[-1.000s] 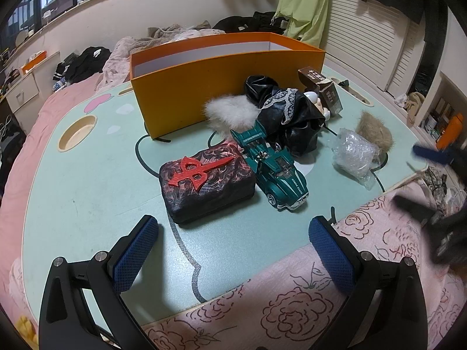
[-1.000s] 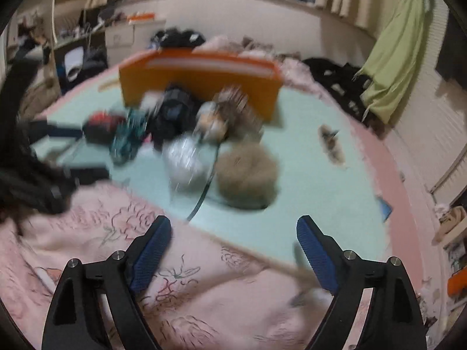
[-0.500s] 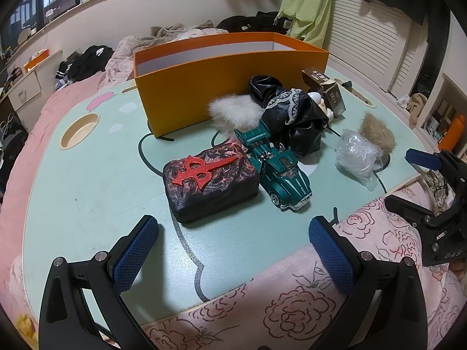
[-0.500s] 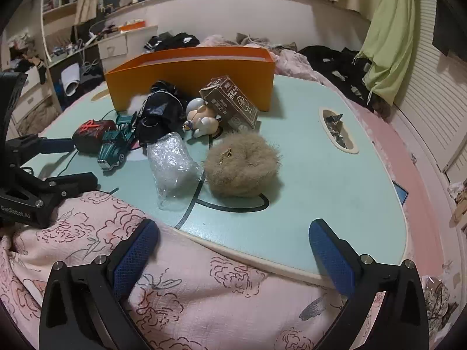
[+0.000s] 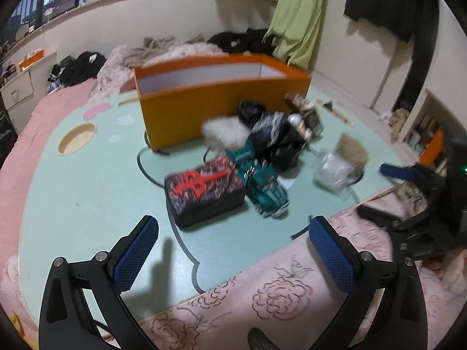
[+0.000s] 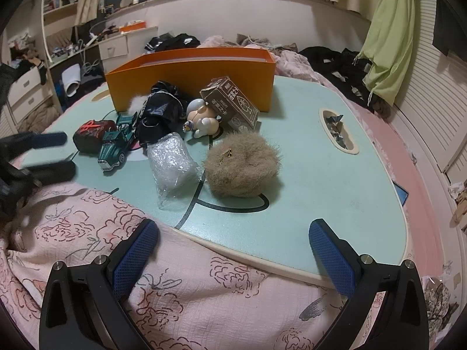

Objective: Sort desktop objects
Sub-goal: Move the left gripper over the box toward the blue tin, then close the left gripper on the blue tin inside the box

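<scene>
An open orange box (image 5: 221,108) stands at the back of the mint-green table (image 5: 87,192). In front of it lie a dark case with a red emblem (image 5: 204,189), a green toy car (image 5: 262,186), a white fur ball (image 5: 224,131), a black cloth bundle (image 5: 274,137), a clear plastic bag (image 6: 172,163), a tan fur ball (image 6: 242,169), a small figurine (image 6: 202,118) and a brown carton (image 6: 233,102). My left gripper (image 5: 233,256) is open and empty, near the case. My right gripper (image 6: 233,256) is open and empty at the table's front edge, near the tan fur ball.
A pink floral blanket (image 6: 181,297) covers the front below the table edge. The table has a round cup recess (image 5: 77,138) at left and an oval slot with wrappers (image 6: 337,129) at right. Clothes and drawers surround the table.
The left view has pulled back and tilted a little and is now blurred. The right gripper has steadied, facing the tan fur ball. No object has moved.
</scene>
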